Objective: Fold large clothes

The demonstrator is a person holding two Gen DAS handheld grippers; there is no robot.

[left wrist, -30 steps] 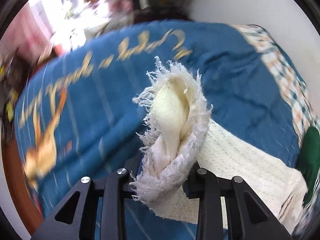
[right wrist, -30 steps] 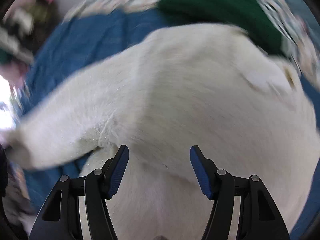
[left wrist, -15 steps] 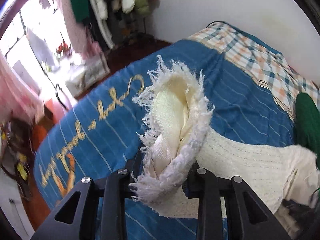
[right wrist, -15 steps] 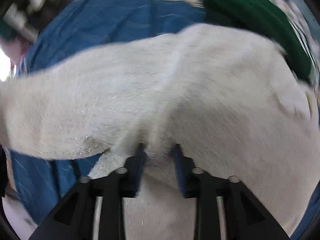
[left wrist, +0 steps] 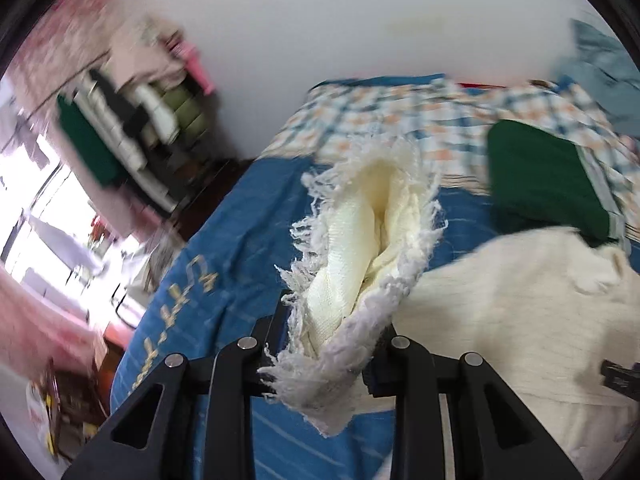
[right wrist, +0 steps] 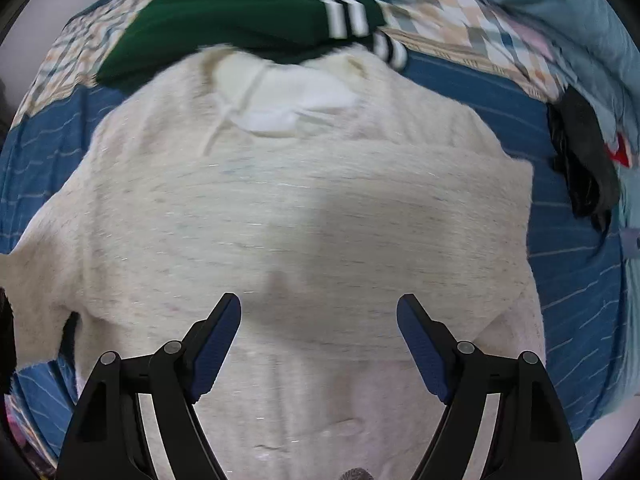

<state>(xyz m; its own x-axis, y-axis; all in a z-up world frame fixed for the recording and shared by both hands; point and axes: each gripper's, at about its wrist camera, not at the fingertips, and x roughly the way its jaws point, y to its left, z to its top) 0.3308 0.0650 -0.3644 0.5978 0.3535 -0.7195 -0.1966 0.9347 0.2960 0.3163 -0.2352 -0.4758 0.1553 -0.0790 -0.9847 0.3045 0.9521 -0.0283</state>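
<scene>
A cream knitted sweater (right wrist: 304, 208) lies spread on the blue bedspread (right wrist: 576, 264), collar at the far end. My left gripper (left wrist: 332, 332) is shut on the sweater's frayed sleeve cuff (left wrist: 368, 240) and holds it raised above the bed; the sleeve runs right to the sweater body (left wrist: 520, 304). My right gripper (right wrist: 319, 344) is open and empty, its blue pads (right wrist: 216, 344) just above the sweater's lower middle.
A folded green garment (right wrist: 248, 4) with white stripes lies beyond the collar; it also shows in the left wrist view (left wrist: 544, 176). A black item (right wrist: 584, 160) lies at the right. A checked cover (left wrist: 380, 120) lies toward the wall. A clothes rack (left wrist: 132, 120) stands left of the bed.
My right gripper shut on the sweater half a second ago and has now opened and let go. My left gripper, still holding the cuff, has swung toward the bed's far end.
</scene>
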